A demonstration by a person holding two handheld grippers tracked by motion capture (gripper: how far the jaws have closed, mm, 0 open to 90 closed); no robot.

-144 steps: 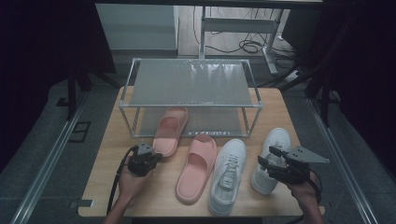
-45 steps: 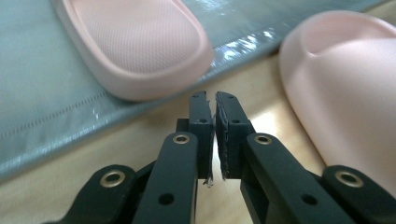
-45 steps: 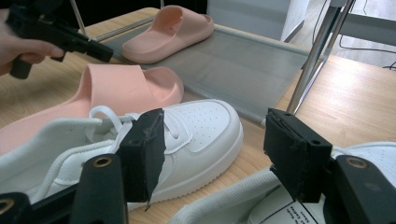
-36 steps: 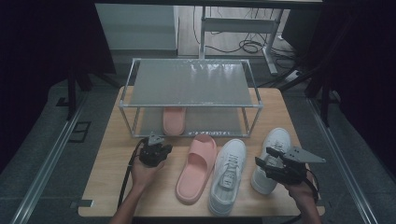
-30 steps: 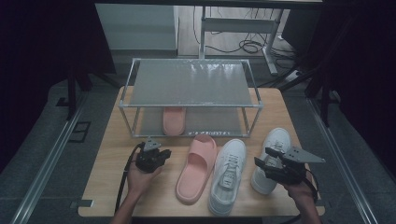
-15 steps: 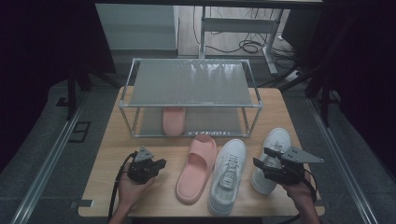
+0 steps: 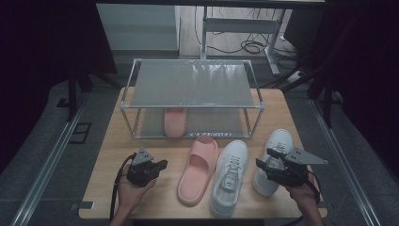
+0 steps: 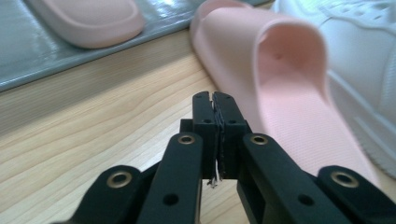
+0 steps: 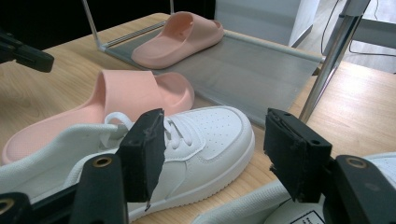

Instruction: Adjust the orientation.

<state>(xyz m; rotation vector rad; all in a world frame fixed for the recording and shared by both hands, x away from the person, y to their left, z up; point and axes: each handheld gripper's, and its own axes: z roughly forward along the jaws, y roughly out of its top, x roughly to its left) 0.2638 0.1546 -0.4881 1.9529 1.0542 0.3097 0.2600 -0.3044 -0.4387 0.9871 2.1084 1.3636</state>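
One pink slipper lies on the lower shelf of the metal rack. Its mate lies on the table in front. My left gripper is just left of that slipper, apart from it. Its jaws have just been closing and now meet with nothing between them. A white sneaker lies beside the slipper, and a second one lies further right. My right gripper hovers open over the second sneaker, holding nothing.
The wooden table has bare room at the front left, around my left hand. The rack stands across the back half, and its grey lower shelf has free space to the right of the slipper. Cables and desk legs lie beyond the table.
My left gripper has drawn back from the rack toward the near edge and slightly left. The slipper that stuck out of the rack now lies fully on the lower shelf. The right gripper stayed put.
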